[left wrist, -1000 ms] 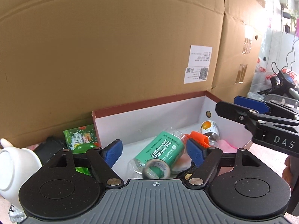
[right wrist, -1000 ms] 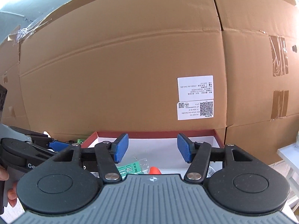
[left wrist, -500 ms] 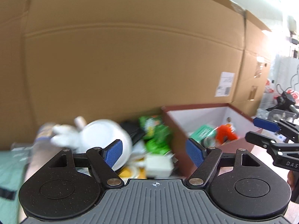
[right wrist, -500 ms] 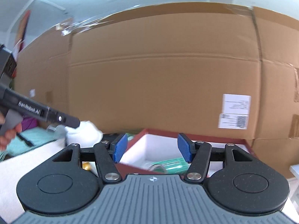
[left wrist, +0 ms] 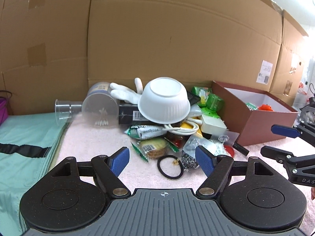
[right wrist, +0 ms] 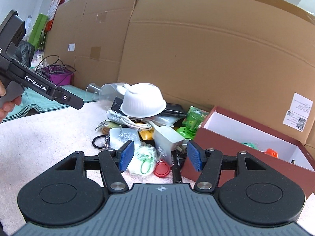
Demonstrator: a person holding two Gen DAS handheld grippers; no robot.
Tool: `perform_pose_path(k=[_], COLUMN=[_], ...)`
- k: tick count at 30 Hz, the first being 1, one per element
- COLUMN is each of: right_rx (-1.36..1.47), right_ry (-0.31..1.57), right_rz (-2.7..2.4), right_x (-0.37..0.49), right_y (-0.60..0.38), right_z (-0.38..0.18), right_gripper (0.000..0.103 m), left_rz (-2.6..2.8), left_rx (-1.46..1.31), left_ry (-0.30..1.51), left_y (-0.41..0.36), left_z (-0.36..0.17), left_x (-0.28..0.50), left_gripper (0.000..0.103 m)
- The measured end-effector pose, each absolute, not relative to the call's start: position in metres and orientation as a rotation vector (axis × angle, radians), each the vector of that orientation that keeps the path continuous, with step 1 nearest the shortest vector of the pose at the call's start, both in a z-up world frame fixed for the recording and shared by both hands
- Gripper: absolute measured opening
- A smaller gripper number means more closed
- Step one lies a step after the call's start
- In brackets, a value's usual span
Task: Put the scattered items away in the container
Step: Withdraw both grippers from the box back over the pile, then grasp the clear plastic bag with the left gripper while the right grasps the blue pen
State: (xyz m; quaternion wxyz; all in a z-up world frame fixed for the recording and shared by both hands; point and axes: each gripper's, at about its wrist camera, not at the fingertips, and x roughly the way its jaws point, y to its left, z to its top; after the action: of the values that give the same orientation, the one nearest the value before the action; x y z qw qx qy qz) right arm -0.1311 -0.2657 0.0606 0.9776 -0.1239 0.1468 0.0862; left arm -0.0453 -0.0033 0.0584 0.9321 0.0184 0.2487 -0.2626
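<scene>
The left claw (left wrist: 162, 160) is spread apart and holds nothing; just past its blue pads a black hair tie (left wrist: 170, 166) lies on the pink towel (left wrist: 94, 139), with a cookie pack (left wrist: 154, 147) and a steel scrubber (left wrist: 189, 162) close behind it. Farther out the pile rises: a white cable (left wrist: 181, 128), a white charger (left wrist: 213, 124), and an upturned white bowl (left wrist: 164, 100) resting on top, with a clear swab jar (left wrist: 100, 108) on its side to the left and a green toy (left wrist: 213, 103) to the right. The red box (left wrist: 265, 125) stands right of the pile, well off to the claw's right, already holding a few things. The right claw (right wrist: 160, 155) is also spread apart and empty; between its pads lie a bagged roll with green print (right wrist: 144, 160) and a red cap (right wrist: 161, 168), with a black pen (right wrist: 176, 174) just beside the box's near wall, which the right pad overlaps in view. The left tool's body (right wrist: 39, 86) hangs over the towel at far left of that view.
</scene>
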Motion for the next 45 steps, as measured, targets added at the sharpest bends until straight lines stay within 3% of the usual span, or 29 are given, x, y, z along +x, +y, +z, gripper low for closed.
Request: perform_pose_path(k=[26, 32, 38, 41, 44, 45], right_rx=[-0.692, -0.655, -0.678, -0.666, -0.674, -0.672], right_ry=[0.332, 0.291, 0.316, 0.338, 0.378, 0.389], right_rz=[0.187, 0.168, 0.166, 0.167, 0.166, 0.166], right_x=[-0.098, -0.084, -0.06, -0.053, -0.048, -0.046], right_y=[-0.234, -0.242, -0.245, -0.249, -0.251, -0.252], right_z=[0.014, 0.026, 0.023, 0.023, 0.017, 0.015], right_gripper=[0.069, 0.068, 0.052, 0.033, 0.017, 0.015], left_rz=[-0.743, -0.756, -0.765, -0.775, -0.776, -0.778], left_rx=[0.54, 0.391, 0.203, 0.168, 0.195, 0.206], left_ry=[0.442, 0.539, 0.668, 0.667, 0.668, 0.673], left_y=[-0.089, -0.09, -0.089, -0.087, -0.091, -0.092], left_z=[0.023, 0.026, 0.026, 0.03, 0.03, 0.028], left_x=[-0.033, -0.005, 0.022, 0.024, 0.023, 0.022], left_gripper=[0.079, 0.074, 0.067, 0.06, 0.041, 0.038])
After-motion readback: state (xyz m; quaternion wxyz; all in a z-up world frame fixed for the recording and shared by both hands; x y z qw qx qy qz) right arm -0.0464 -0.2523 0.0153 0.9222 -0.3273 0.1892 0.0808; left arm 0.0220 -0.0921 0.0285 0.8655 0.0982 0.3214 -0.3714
